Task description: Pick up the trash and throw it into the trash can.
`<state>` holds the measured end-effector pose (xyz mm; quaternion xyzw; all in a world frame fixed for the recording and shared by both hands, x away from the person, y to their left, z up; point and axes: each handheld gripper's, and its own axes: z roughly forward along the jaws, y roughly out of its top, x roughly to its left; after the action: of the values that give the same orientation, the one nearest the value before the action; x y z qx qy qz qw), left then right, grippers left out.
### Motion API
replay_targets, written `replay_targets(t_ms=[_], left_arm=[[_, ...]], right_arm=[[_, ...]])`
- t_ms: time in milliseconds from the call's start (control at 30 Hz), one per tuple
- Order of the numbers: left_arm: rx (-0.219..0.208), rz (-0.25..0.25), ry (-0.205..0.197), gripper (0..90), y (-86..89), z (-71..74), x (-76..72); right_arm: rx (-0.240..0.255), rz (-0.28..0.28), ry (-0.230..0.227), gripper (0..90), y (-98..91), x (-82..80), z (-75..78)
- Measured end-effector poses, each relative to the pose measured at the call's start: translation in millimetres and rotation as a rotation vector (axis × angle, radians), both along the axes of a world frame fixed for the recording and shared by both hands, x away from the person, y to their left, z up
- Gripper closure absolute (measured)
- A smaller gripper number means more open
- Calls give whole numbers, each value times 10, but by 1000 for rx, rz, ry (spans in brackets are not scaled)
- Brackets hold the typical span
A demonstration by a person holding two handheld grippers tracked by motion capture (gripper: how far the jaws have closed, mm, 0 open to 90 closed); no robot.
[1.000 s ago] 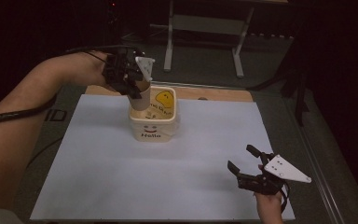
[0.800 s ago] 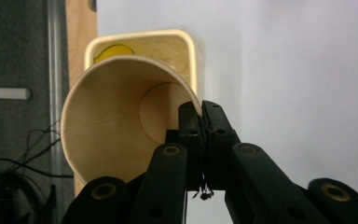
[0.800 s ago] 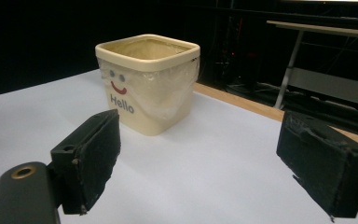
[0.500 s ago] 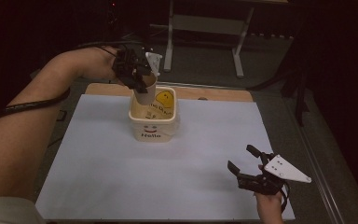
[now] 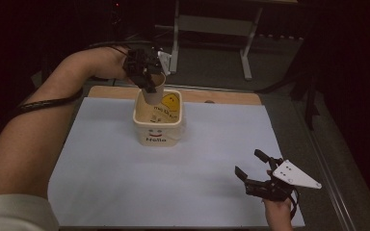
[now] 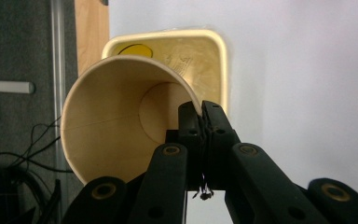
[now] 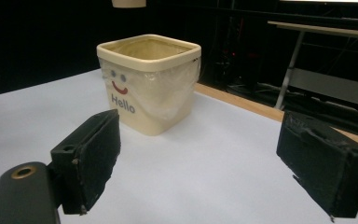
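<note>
A cream square bin with a smiley face and "Hello" stands on the white table sheet; it also shows in the right gripper view. My left gripper is shut on the rim of a brown paper cup, held above the bin's back edge. In the left gripper view the cup faces me mouth-first, empty inside, with the bin below it. My right gripper rests near the front right of the sheet, jaws wide open and empty.
A wooden table edge runs behind the sheet. Metal desk legs stand on the dark floor beyond. Cables lie on the floor to the left. The person's left forearm crosses the table's left side.
My left gripper has lifted the paper cup up and back from inside the bin to above its rear edge. The right gripper has stayed still.
</note>
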<state>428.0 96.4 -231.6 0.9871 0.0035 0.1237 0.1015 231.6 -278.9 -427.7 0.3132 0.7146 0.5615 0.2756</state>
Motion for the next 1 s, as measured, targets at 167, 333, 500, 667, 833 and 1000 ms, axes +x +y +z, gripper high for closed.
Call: replay_targets(t_ms=[167, 333, 500, 667, 833, 1000], left_arm=[[-11, 37, 15, 890, -18, -42, 57], [-10, 68, 33, 889, -43, -106, 113], [-24, 76, 48, 889, -69, -173, 147], [-24, 98, 59, 888, -85, -227, 196], [-20, 101, 66, 885, -93, -304, 242], [-23, 163, 76, 797, -92, -327, 288]], right_arm=[[-3, -2, 0, 135, 0, 0, 0], [1, -1, 1, 135, 2, -2, 3], [-5, -1, -1, 135, 4, -2, 2], [-1, 1, 1, 135, 0, 1, 2], [-4, 0, -1, 135, 7, -4, 4], [-3, -1, -1, 135, 8, -4, 3]])
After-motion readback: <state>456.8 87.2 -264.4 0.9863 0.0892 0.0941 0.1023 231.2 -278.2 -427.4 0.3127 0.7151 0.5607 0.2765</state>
